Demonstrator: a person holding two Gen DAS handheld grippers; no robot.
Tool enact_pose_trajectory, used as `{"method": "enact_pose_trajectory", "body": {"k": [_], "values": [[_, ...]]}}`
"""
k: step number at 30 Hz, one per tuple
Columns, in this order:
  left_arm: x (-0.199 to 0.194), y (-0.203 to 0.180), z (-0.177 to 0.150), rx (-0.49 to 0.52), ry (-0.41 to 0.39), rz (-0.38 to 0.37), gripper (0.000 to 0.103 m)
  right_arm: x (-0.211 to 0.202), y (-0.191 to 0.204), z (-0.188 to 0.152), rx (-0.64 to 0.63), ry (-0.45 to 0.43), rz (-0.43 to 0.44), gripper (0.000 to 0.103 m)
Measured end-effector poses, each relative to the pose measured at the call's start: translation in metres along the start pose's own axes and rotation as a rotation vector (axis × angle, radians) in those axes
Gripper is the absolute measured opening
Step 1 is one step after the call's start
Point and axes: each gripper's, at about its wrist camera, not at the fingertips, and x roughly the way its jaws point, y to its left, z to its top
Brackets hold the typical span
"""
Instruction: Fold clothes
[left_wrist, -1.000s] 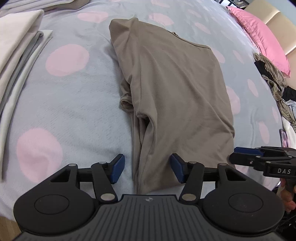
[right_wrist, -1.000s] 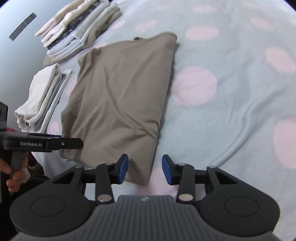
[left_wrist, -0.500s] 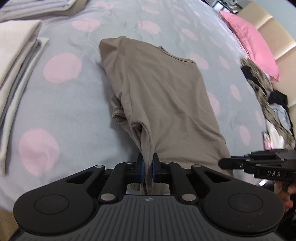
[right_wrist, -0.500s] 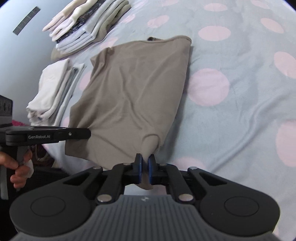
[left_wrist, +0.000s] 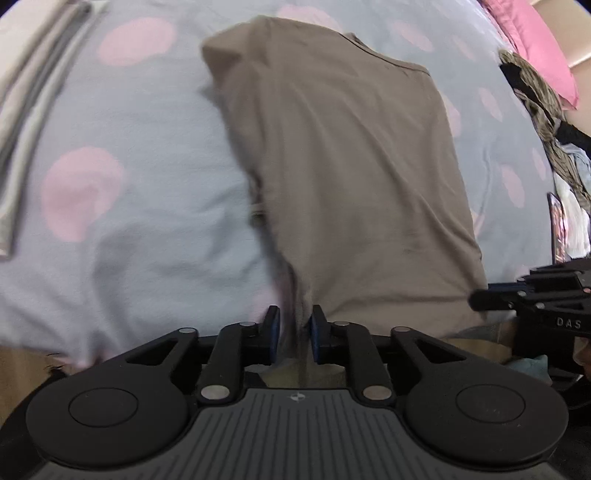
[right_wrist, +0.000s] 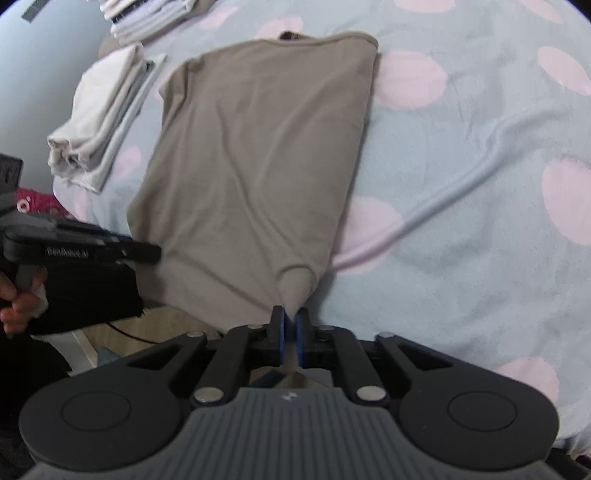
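A taupe T-shirt (left_wrist: 343, 166) lies lengthwise on the bed, sides folded in, collar at the far end; it also shows in the right wrist view (right_wrist: 258, 158). My left gripper (left_wrist: 293, 334) is shut on the shirt's near left hem corner. My right gripper (right_wrist: 290, 334) is shut on the near right hem corner, which bunches into a small peak. Both corners are lifted at the bed's near edge and the cloth is pulled taut. Each gripper shows at the side of the other's view.
The bedsheet (right_wrist: 480, 155) is light blue with pink dots. Folded pale clothes (right_wrist: 99, 118) are stacked left of the shirt, with more stacks (right_wrist: 147, 18) further back. A pink pillow (left_wrist: 535, 44) and a heap of dark clothes (left_wrist: 546, 122) lie at the right.
Both grippers were open over the hem a second ago, then shut on its corners. Since then they have pulled the hem toward the bed's near edge, stretching the shirt.
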Motion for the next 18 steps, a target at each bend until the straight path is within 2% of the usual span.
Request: {"method": "enact_pose_trajectory", "body": {"k": [1, 2, 3, 4, 5, 7, 8, 11, 13, 18], "values": [[-0.005, 0.001, 0.000, -0.004, -0.015, -0.001, 0.022, -0.003, 0.000, 0.000, -0.007, -0.010, -0.010, 0.018], [-0.011, 0.001, 0.002, 0.002, -0.038, 0.002, 0.023, -0.006, 0.001, 0.000, -0.014, -0.019, -0.020, 0.033], [-0.016, 0.002, 0.005, 0.008, -0.060, 0.005, 0.025, -0.009, 0.001, 0.000, -0.022, -0.029, -0.031, 0.040], [-0.022, 0.002, 0.007, 0.014, -0.083, 0.008, 0.031, -0.012, 0.001, 0.002, -0.026, -0.048, -0.040, 0.040], [-0.027, 0.002, 0.009, 0.019, -0.107, 0.012, 0.044, -0.014, -0.001, 0.004, -0.025, -0.063, -0.043, 0.040], [-0.032, 0.003, 0.020, 0.019, -0.160, 0.027, 0.054, -0.017, -0.006, 0.012, -0.013, -0.086, -0.051, 0.040], [-0.034, 0.004, 0.027, 0.013, -0.183, 0.023, 0.054, -0.017, -0.007, 0.016, -0.003, -0.096, -0.051, 0.041], [-0.037, 0.013, 0.050, -0.017, -0.246, 0.002, 0.054, -0.017, -0.012, 0.031, 0.024, -0.128, -0.046, 0.053], [-0.034, 0.020, 0.066, -0.038, -0.273, -0.013, 0.054, -0.015, -0.014, 0.043, 0.035, -0.151, -0.029, 0.056], [-0.008, 0.038, 0.093, -0.093, -0.277, -0.047, 0.054, -0.005, -0.026, 0.070, 0.085, -0.192, -0.033, 0.064]]}}
